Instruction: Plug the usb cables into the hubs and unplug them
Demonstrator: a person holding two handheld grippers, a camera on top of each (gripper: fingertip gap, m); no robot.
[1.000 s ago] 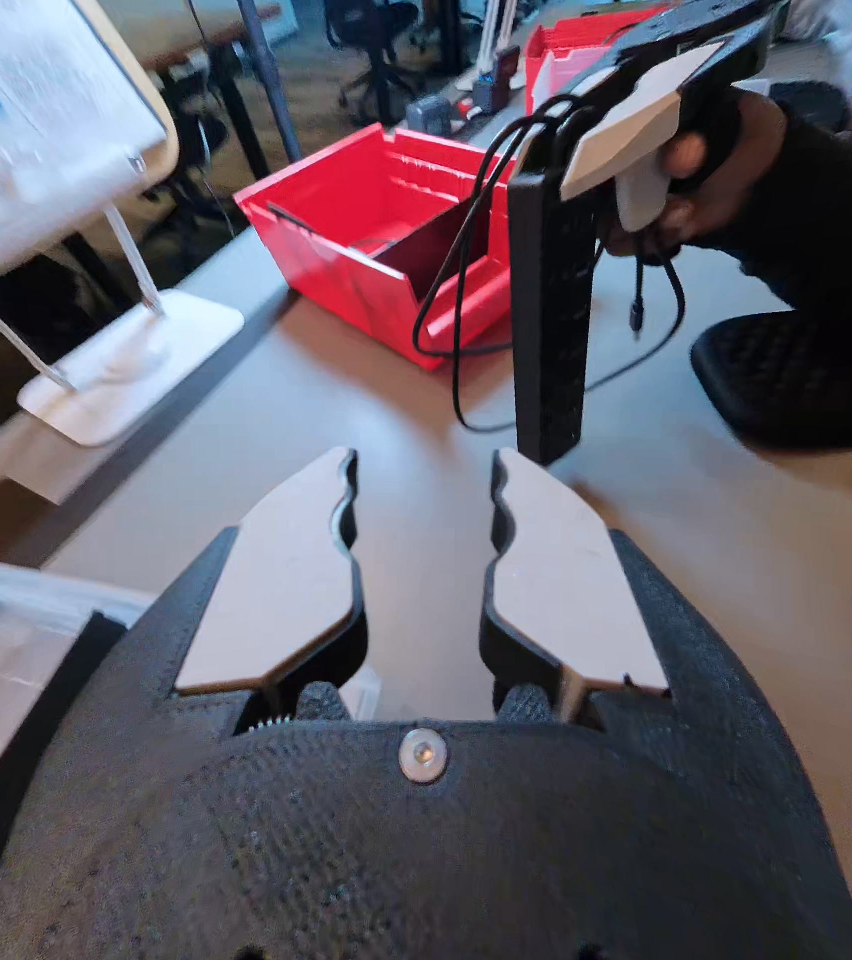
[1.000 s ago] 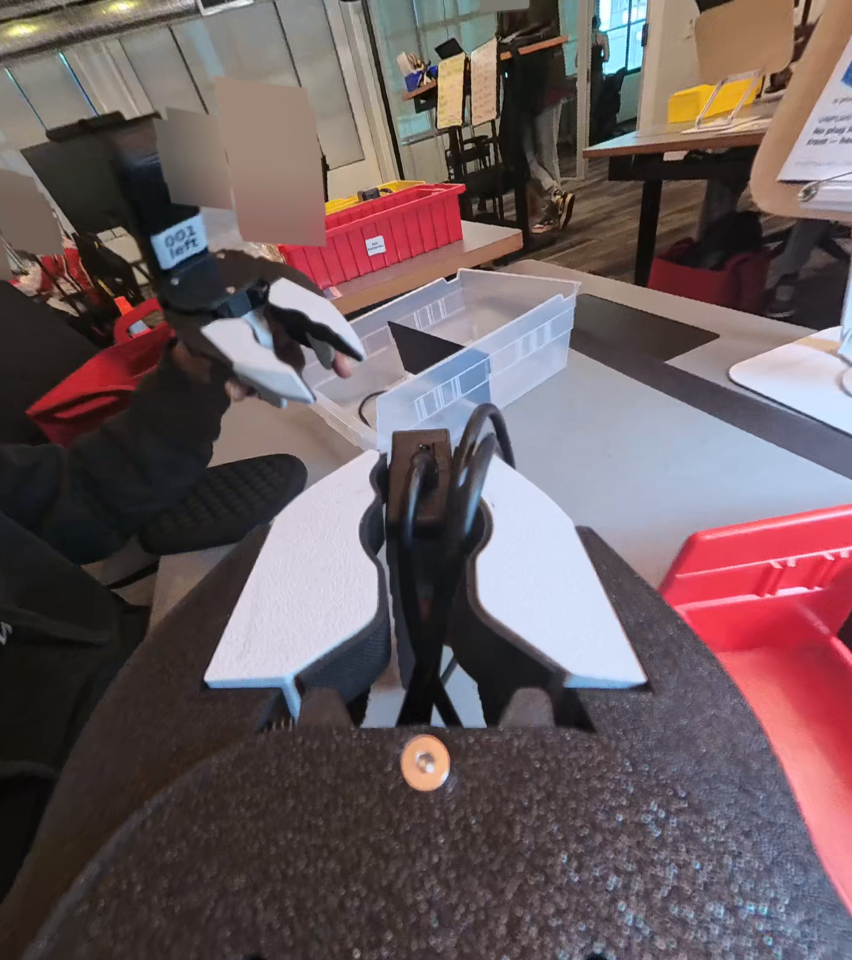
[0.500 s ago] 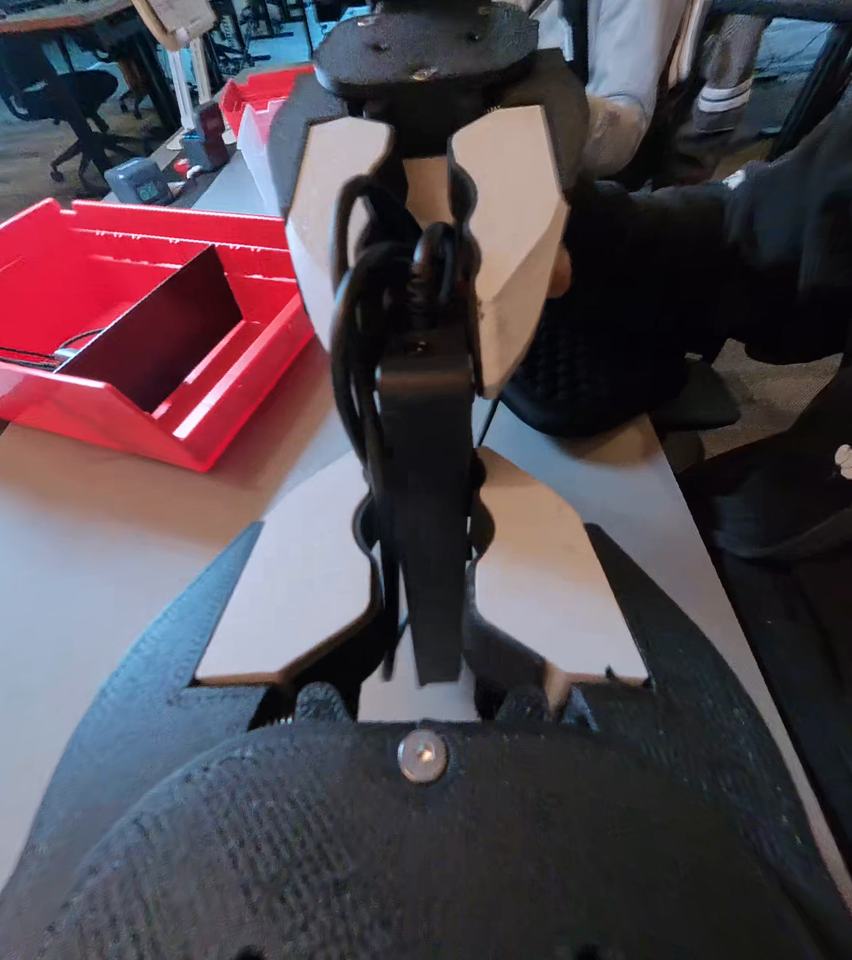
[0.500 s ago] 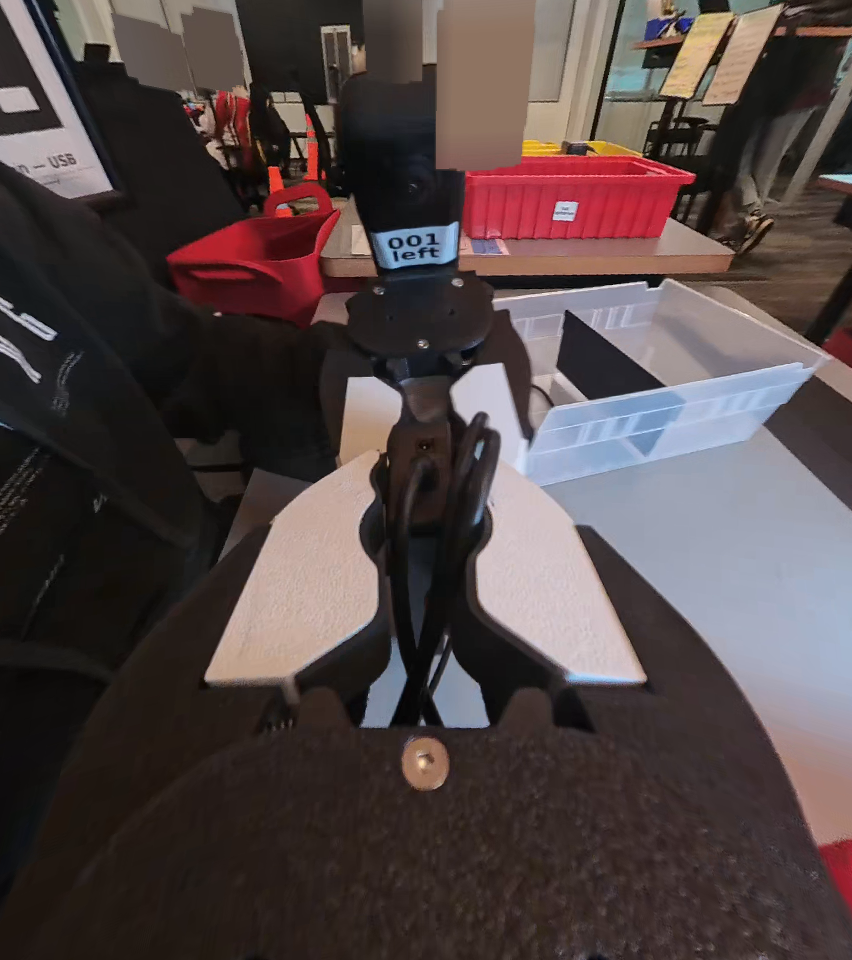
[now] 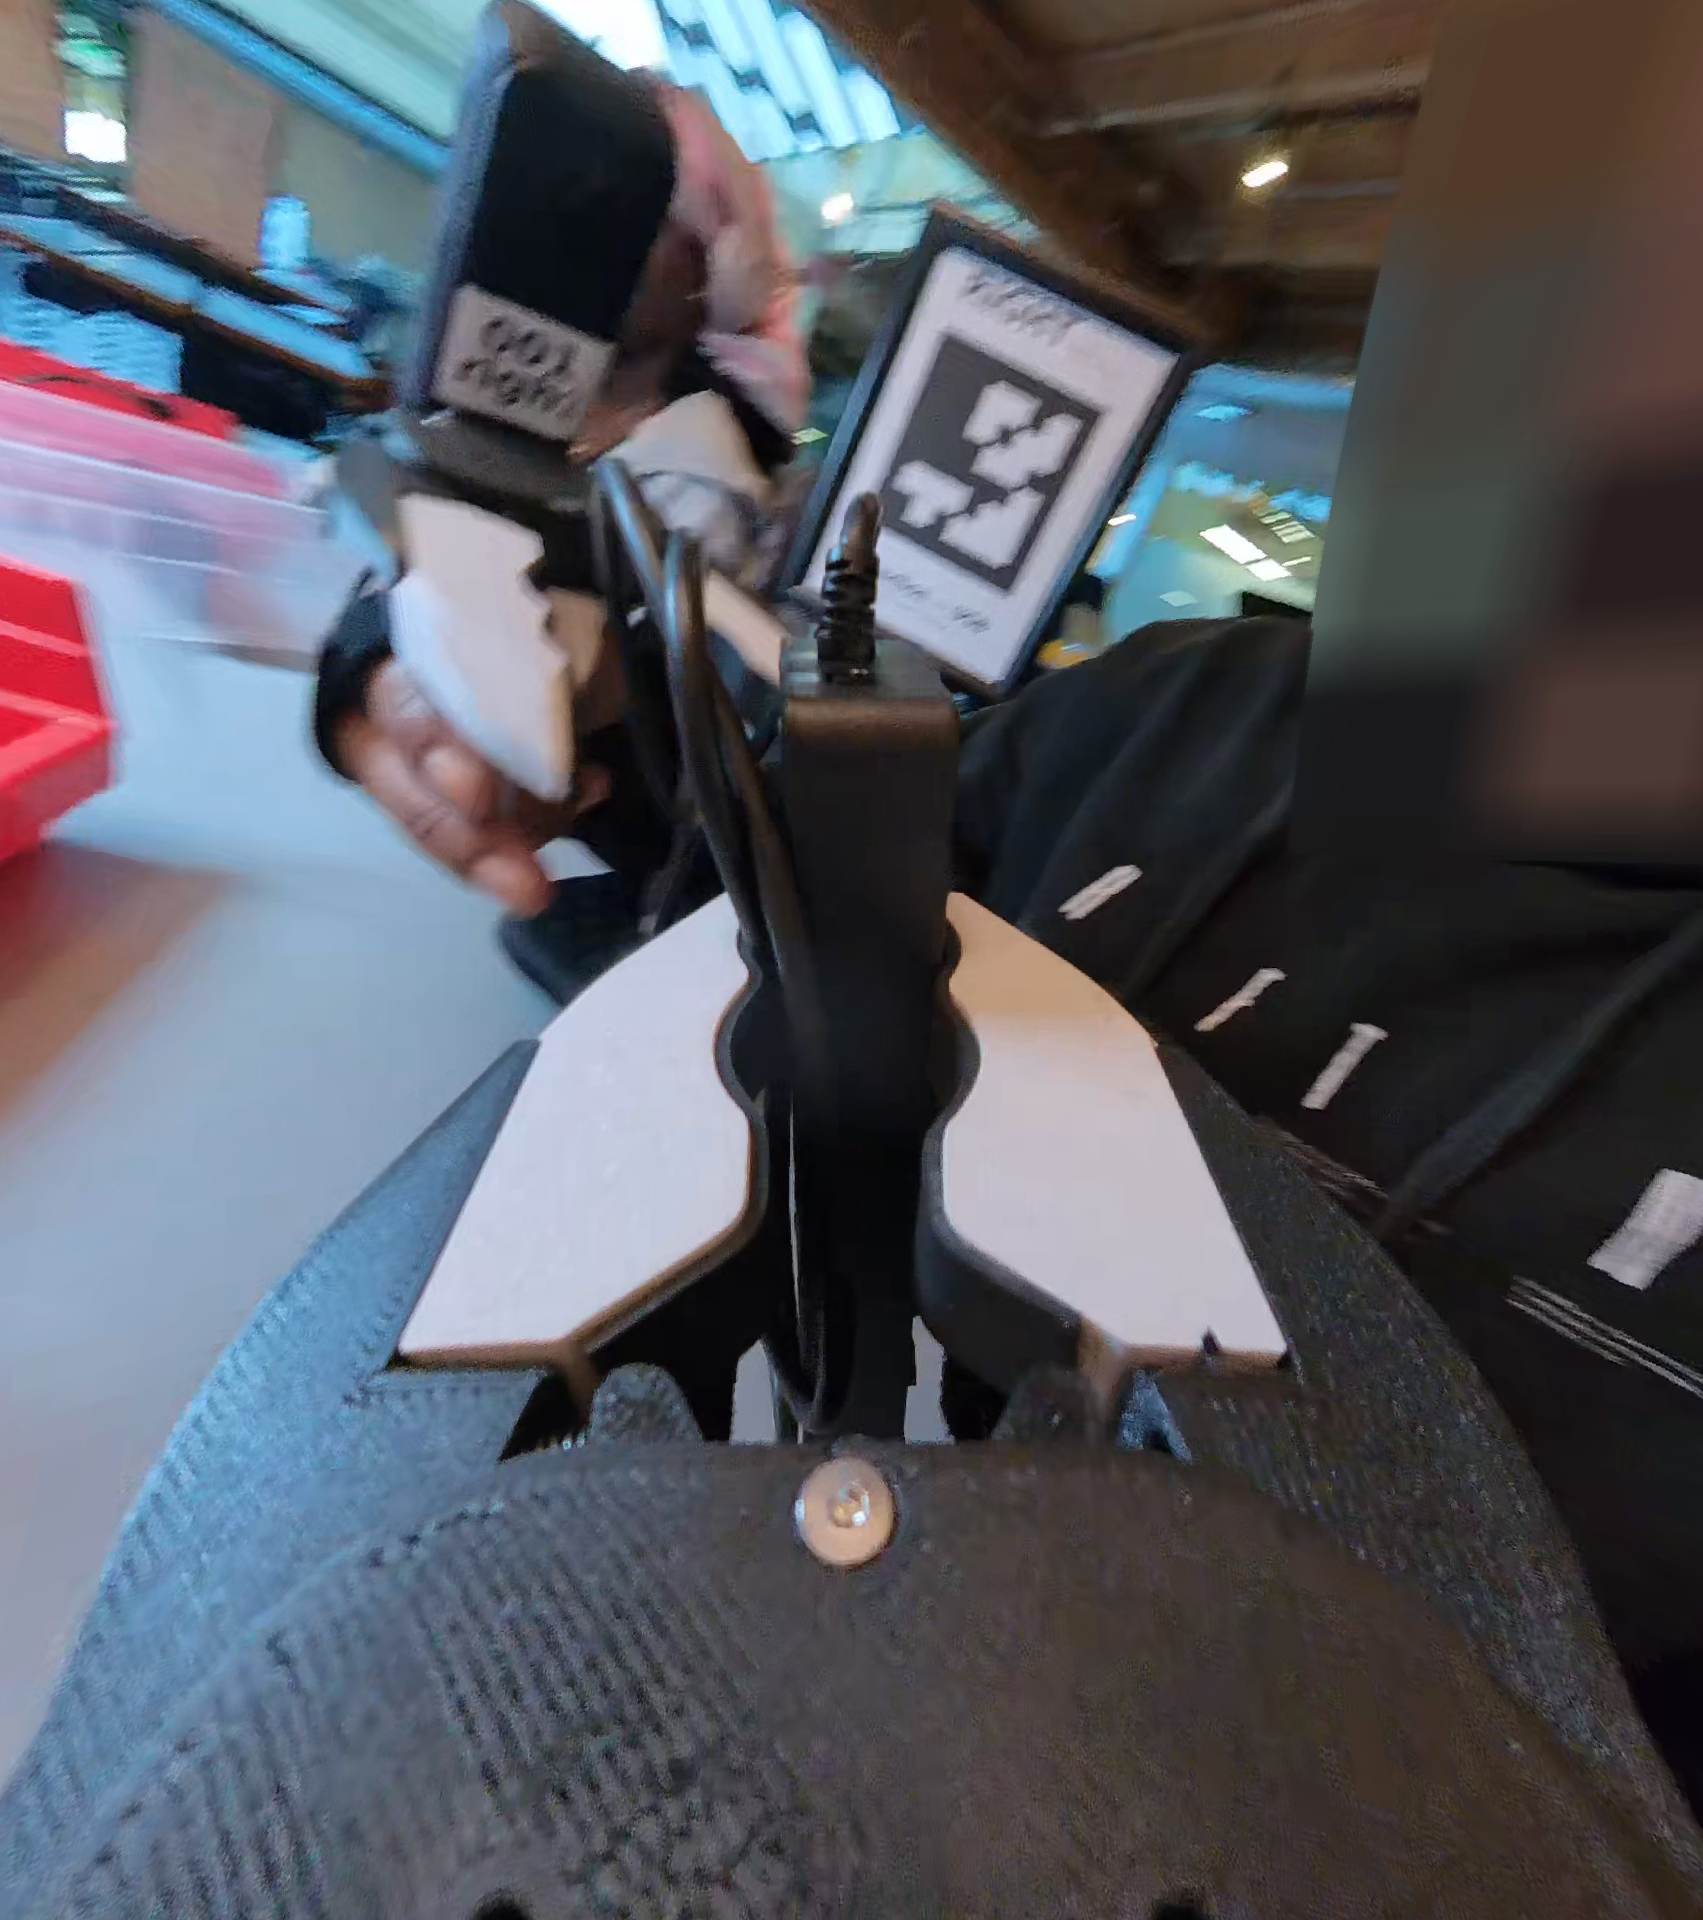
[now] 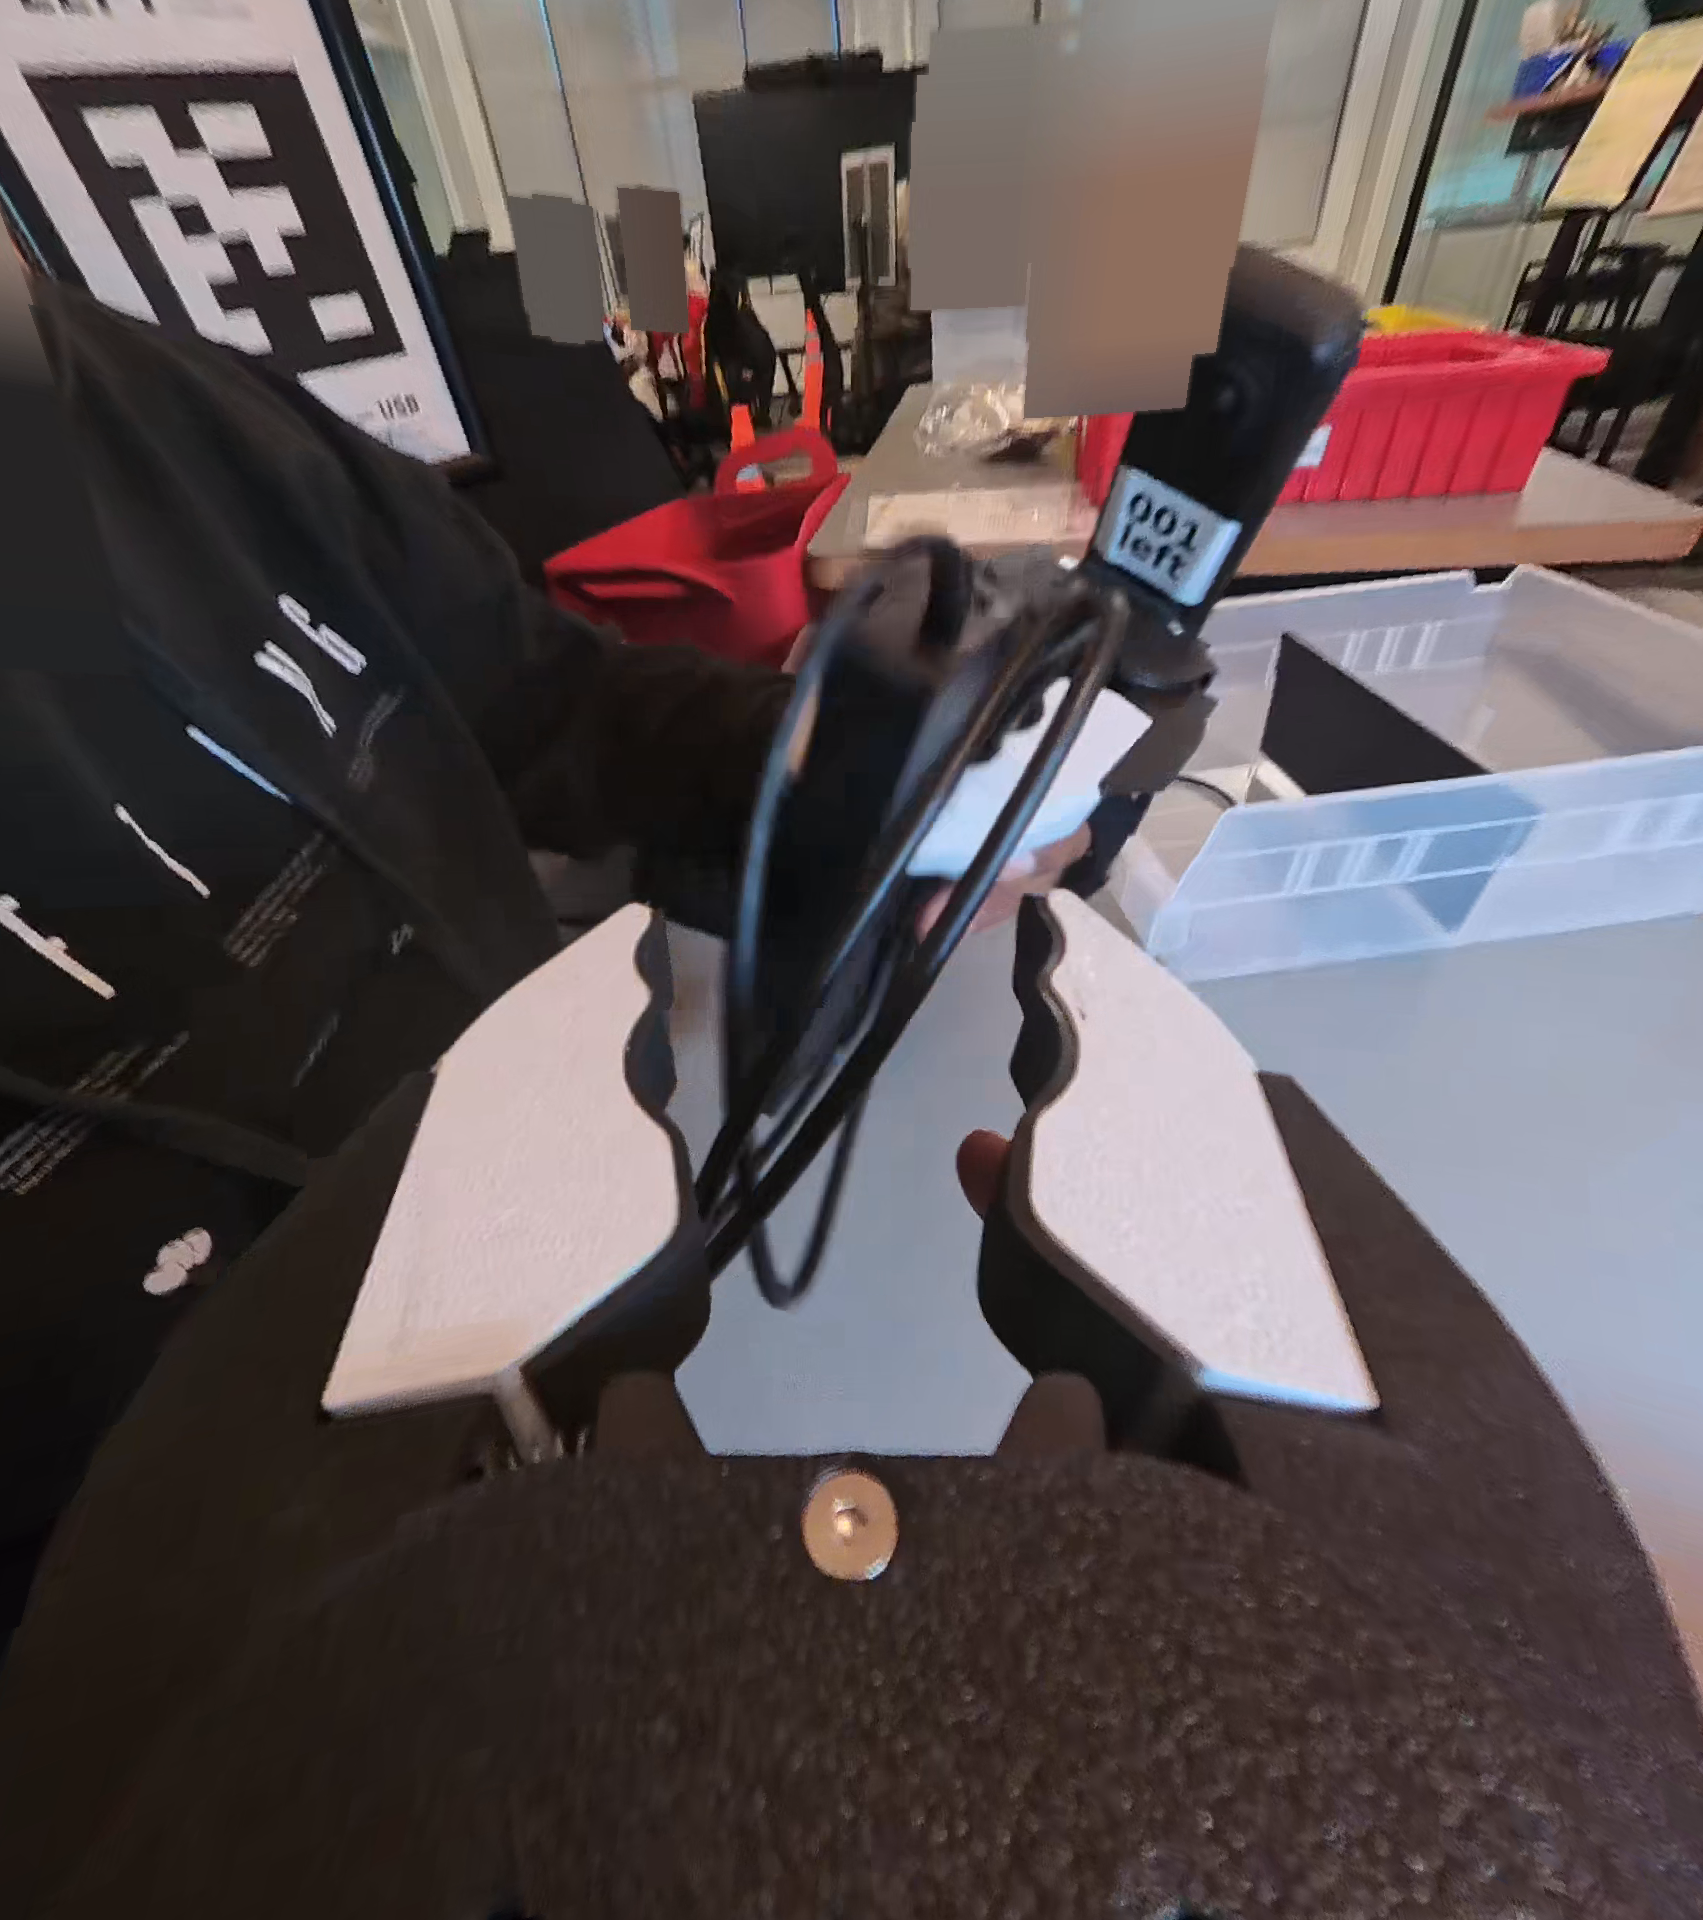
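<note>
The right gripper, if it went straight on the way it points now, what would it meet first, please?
Most likely the black USB hub with its looped cable, held by the left gripper just beyond the right gripper's open fingers; depth is unclear.

Black textured grippers (image 5: 847, 1049), white fingers (image 6: 525, 1164) (1 screw each).

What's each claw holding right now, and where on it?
Left claw is shut on the black USB hub, gripping its lower body, with the coiled cable alongside. Right claw is open and holds nothing.
</note>
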